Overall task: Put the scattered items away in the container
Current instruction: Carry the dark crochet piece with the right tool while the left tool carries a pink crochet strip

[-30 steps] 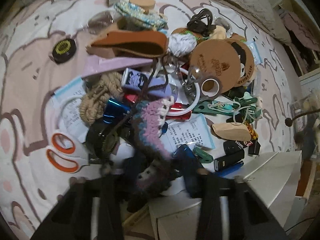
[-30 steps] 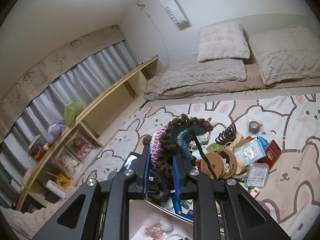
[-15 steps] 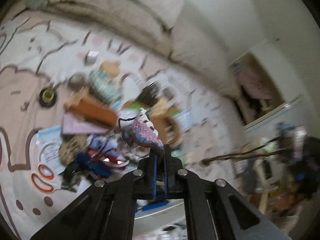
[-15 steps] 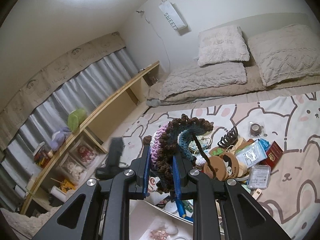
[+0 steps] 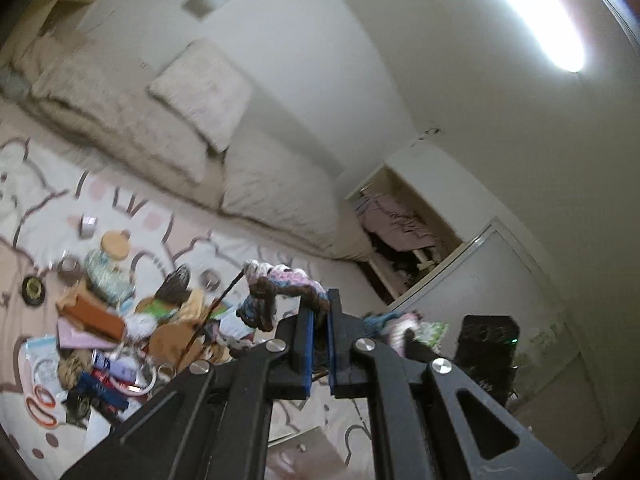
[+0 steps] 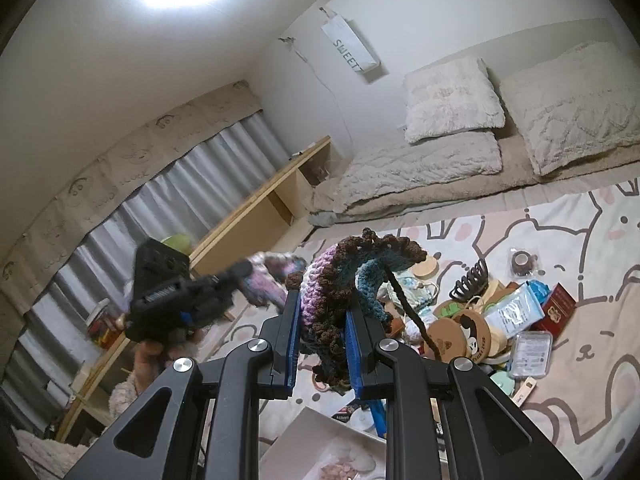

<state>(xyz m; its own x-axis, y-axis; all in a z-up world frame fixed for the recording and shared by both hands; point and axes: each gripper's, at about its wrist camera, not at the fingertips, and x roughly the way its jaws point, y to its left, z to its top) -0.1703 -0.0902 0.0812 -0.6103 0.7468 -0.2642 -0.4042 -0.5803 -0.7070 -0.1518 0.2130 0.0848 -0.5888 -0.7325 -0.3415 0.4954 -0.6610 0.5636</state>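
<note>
Bedroom floor, cartoon-bear mat (image 6: 560, 364): beige bedding and pillows along the far wall, curtained window and low wooden shelf to one side.

Item 1. Crocheted piece (image 6: 344, 280), ruffled, in brown, teal, pink and purple yarn, with a dark cord trailing from it. Location: aloft above the mat, strung between both tools.

Item 2. Right gripper (image 6: 322, 344): fingers pinch the thick ruffled end of the crochet; yarn fills the gap between the blue pads.

Item 3. Left gripper (image 5: 319, 336): pads pressed nearly together on a thin brown edge of the same piece, which arcs away from its tips. Seen from the right wrist view, this tool sits blurred at left, in a person's hand.

Item 4. Scattered pile (image 5: 120, 320) on the mat: cork coasters, hair claw, tape roll, packets, red booklet, orange-handled scissors.

Item 5. Container (image 6: 320, 444): pale box, corner visible low in the right wrist view, below the held crochet.

Risk notes. Left grip holds only a narrow fringe; a sideways tug could slip it free and let the piece swing. The dangling cord hangs close to the pile and may snag a coaster or the claw, dragging it. Releasing one end early would likely drape the crochet over the box rim rather than inside.
</note>
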